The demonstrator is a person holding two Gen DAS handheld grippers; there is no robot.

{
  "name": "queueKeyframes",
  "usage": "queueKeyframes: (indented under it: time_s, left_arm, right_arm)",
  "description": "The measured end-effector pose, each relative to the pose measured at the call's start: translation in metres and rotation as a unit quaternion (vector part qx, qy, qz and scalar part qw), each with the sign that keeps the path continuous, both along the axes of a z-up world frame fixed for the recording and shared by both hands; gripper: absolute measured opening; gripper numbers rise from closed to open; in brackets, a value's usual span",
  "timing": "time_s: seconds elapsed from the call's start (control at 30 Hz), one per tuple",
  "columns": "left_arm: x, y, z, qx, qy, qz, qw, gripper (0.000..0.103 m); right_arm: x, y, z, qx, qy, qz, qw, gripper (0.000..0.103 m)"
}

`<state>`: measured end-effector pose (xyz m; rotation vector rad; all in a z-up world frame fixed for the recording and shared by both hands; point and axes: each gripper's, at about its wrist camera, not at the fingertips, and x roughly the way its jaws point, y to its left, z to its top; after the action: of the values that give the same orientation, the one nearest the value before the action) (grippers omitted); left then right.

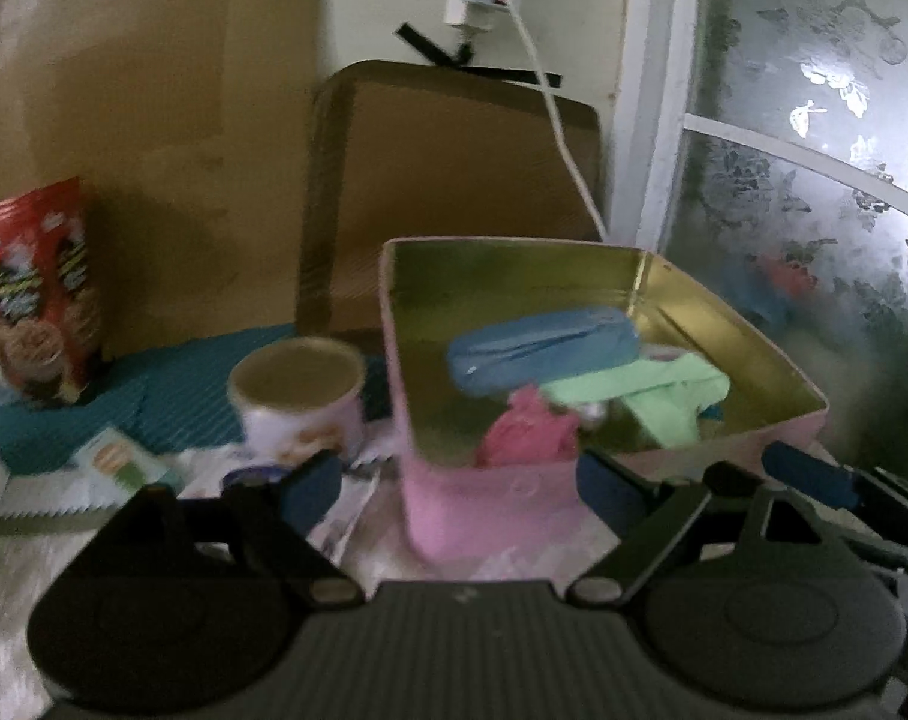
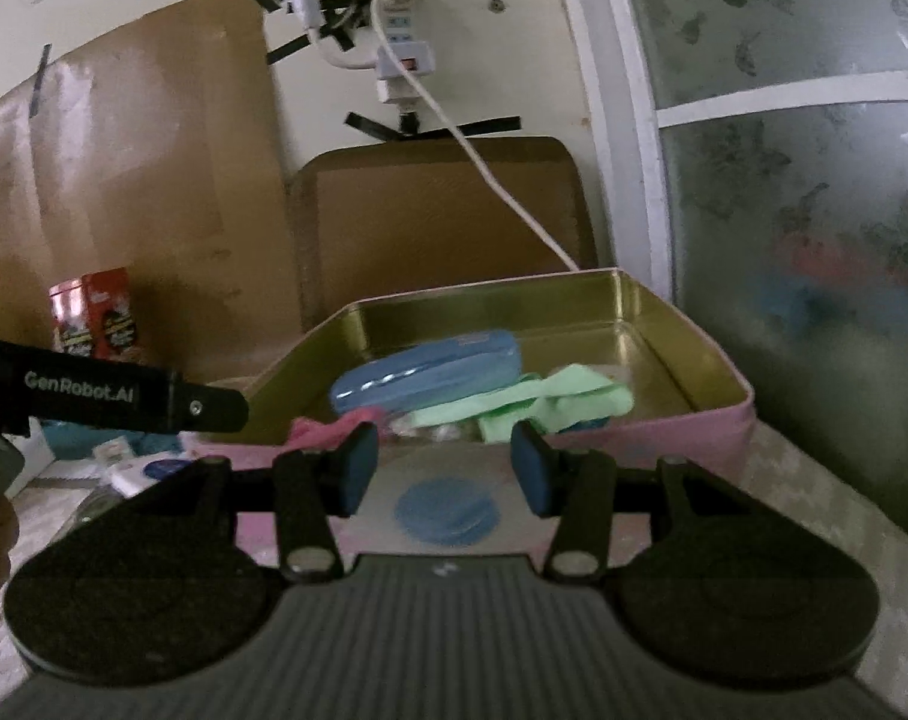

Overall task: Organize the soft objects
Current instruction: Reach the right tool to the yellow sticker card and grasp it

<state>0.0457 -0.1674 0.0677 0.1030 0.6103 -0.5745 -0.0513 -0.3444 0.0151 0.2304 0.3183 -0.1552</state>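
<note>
Right now you are hovering both grippers at the near wall of the pink tin (image 1: 490, 498), the left gripper (image 1: 460, 483) spread wide and gripping nothing, the right gripper (image 2: 445, 468) half open and bare too. Beyond the fingers, inside the tin, the blue pouch (image 1: 541, 354), green cloth (image 1: 664, 399) and pink cloth (image 1: 529, 432) are lying together, seemingly gathered for storage.

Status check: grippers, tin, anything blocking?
Left gripper open, empty. Right gripper open, empty. Pink tin holds blue case, green cloth, pink cloth. Nothing blocking.
</note>
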Motion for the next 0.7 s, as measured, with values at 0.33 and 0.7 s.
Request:
queueKeyframes:
  time_s: [0.33,0.7]
  left_arm:
    - [-0.012,0.054,-0.016,0.005,0.008,0.036,0.9993,0.090]
    - [0.001,0.138,-0.057,0.030,0.023,0.144,0.9888,0.090]
  right_arm:
    - [0.001,0.047,-0.006,0.003,0.033,0.054,0.998,0.052]
    - [0.013,0.101,-0.024,-0.011,0.084,0.131,0.988,0.052]
